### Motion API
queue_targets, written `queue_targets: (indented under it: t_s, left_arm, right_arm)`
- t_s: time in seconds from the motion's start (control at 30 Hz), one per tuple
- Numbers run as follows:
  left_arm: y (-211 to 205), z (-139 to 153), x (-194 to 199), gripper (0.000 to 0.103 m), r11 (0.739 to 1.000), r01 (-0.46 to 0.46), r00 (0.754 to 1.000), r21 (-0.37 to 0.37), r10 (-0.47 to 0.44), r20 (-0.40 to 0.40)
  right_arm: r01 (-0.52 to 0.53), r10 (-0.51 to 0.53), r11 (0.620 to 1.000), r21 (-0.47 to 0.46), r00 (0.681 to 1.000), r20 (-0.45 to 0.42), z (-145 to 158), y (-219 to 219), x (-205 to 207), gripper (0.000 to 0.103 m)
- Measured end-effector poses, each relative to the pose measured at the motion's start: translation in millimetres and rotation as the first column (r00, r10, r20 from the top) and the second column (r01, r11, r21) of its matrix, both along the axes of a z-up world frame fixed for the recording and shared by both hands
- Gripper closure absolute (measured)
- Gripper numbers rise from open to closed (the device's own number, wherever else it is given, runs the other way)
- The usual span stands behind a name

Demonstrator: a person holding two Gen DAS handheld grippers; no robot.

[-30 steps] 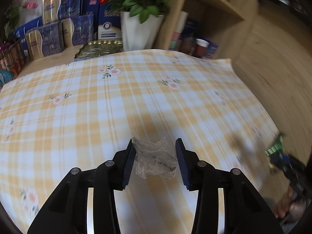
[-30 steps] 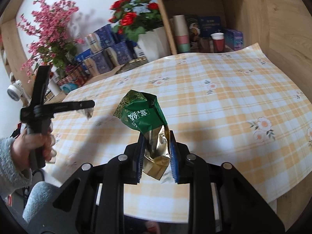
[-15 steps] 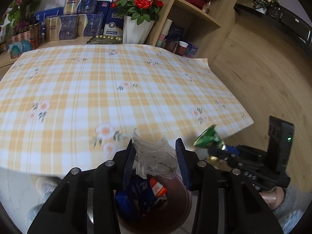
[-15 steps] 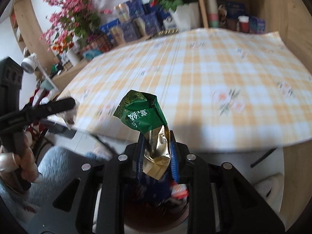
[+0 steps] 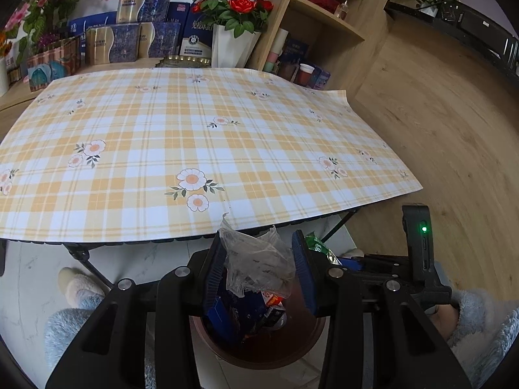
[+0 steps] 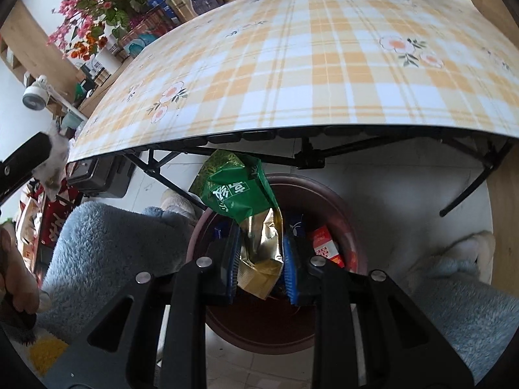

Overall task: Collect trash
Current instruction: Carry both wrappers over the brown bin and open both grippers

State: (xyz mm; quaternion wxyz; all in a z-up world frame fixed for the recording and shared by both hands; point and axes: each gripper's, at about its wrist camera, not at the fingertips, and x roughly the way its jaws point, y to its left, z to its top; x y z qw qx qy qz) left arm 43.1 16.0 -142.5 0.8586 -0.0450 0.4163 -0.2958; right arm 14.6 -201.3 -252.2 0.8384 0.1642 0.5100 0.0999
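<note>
Both pieces of rubbish hang over the bin now, so what's left, I'd say, is a clean let-go; the left gripper (image 5: 259, 265) stands partly spread, its pads pressed on a crumpled clear plastic wrapper (image 5: 256, 262), and the right gripper (image 6: 262, 259) is pinched nearly closed on the gold tail of a green snack packet (image 6: 236, 191). The brown bin (image 6: 324, 194) sits on the floor just off the near edge of the checked table (image 5: 194, 136), at about six o'clock in both wrist views, already holding blue and red packaging; from the left wrist the right gripper sits at roughly three o'clock, close by. Best to spread each pair of jaws wide while centred above the rim; the wrapper is light and may cling to a pad, so a small shake could help; the packet's green top leans towards eleven o'clock and could tip past the rim if dropped off-centre.
</note>
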Motion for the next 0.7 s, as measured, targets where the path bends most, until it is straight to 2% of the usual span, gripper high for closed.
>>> queue_targets:
  t_s: [0.1,0.13,0.17,0.23,0.3,0.33,0.37,0.47,0.63,0.7]
  left_arm:
    - [4,1,1,0.062,1.0,-0.011,1.0,-0.013,0.011,-0.005]
    - [5,1,1,0.062,1.0,-0.014,1.0,-0.013,0.014,-0.005]
    - [5,1,1,0.062,1.0,-0.015,1.0,-0.012,0.015,-0.005]
    - [5,1,0,0.062,1.0,-0.014,1.0,-0.011,0.014,-0.003]
    - [4,1,-1,0.062,1.0,-0.007,1.0,-0.005,0.007,0.003]
    - [3,1,-2,0.062,1.0,-0.002,1.0,-0.002,0.002,0.008]
    - [1,0,-3,0.062,1.0,0.009,1.0,0.005,-0.009,0.014]
    - [-7,-7,-4,0.062,0.999,0.038,0.999,0.032,-0.038,0.024]
    - [-28,-28,-4,0.062,0.991,0.095,0.994,0.093,-0.098,0.038]
    - [-35,-38,-5,0.061,0.988,0.121,0.99,0.1,-0.126,0.055]
  right_arm:
    - [0.009,-0.009,1.0,0.003,1.0,0.0,2,-2,-1,0.073]
    - [0.011,-0.011,1.0,0.008,1.0,0.003,1,-5,1,0.067]
    - [0.014,-0.014,1.0,0.012,1.0,0.009,3,-5,1,0.06]
    - [0.032,-0.033,0.999,0.015,0.999,0.037,7,-8,-2,0.024]
    - [0.043,-0.045,0.999,0.024,0.996,0.072,15,-12,-4,0.02]
    - [0.056,-0.057,0.998,0.019,0.994,0.089,19,-15,-4,0.011]
    - [0.073,-0.073,0.997,0.011,0.991,0.11,23,-19,-6,0.007]
    - [0.101,-0.097,0.995,-0.021,0.983,0.154,32,-28,-9,0.006]
    - [0.178,-0.138,0.974,-0.139,0.956,0.258,41,-45,-23,0.006]
    - [0.213,-0.167,0.967,-0.143,0.946,0.276,38,-51,-27,0.006]
